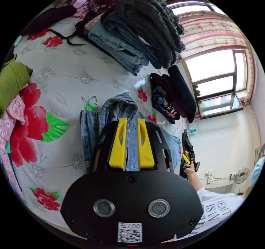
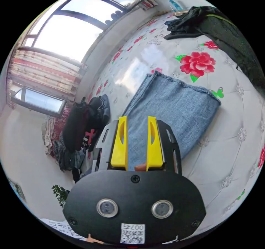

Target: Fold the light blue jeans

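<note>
The light blue jeans (image 2: pixel 176 105) lie flat on the flowered bedspread (image 2: pixel 237 149), heavy floppy denim, so I'd grab thick waistband or hem edges, with left gripper (image 1: pixel 132 122) and right gripper (image 2: pixel 137 120) both narrowly parted, holding nothing.

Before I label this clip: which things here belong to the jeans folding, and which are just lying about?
Part of the job:
light blue jeans
left gripper
right gripper
flowered bedspread under the jeans

Lying about:
stack of folded jeans with a dark knit on top
dark clothes near the window
black garments
green cloth
</note>
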Demonstrator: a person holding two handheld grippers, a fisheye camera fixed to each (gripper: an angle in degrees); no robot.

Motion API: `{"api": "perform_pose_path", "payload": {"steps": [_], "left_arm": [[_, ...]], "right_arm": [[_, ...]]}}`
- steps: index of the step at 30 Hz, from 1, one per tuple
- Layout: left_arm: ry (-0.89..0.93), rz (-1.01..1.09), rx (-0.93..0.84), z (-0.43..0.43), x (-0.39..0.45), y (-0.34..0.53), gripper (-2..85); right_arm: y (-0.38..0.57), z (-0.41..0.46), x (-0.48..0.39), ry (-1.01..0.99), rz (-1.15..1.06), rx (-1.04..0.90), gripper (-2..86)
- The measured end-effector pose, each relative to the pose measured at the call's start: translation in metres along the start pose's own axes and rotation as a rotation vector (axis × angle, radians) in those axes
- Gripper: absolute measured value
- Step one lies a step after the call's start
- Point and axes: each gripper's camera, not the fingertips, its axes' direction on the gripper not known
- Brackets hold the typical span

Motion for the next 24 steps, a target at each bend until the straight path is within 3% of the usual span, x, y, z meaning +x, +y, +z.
{"api": "perform_pose_path", "payload": {"steps": [5,9,15,19,22,24], "left_arm": [[-0.198,0.096,0.097,-0.038,0.007,0.09,8.1],[-0.354,0.101,0.072,-0.021,0.003,0.124,10.3],[-0.49,0.17,-0.031,0.047,-0.016,0.109,11.5],[-0.397,0.046,-0.083,0.064,-0.048,0.099,7.6],[-0.495,0.122,-0.022,0.061,-0.04,0.113,3.4],[-0.519,0.13,0.001,0.065,-0.042,0.123,3.1]], "right_arm": [[0.043,-0.019,0.117,0.045,0.143,0.05,7.4],[0.049,-0.002,0.177,-0.066,0.207,0.113,6.1],[0.008,0.041,0.157,0.017,0.126,0.073,0.6],[-0.005,0.015,0.08,-0.175,-0.157,0.142,-0.1],[-0.001,-0.003,0.063,-0.248,-0.297,0.22,-0.2],[0.004,0.009,0.087,-0.196,-0.268,0.225,-0.2]]}}
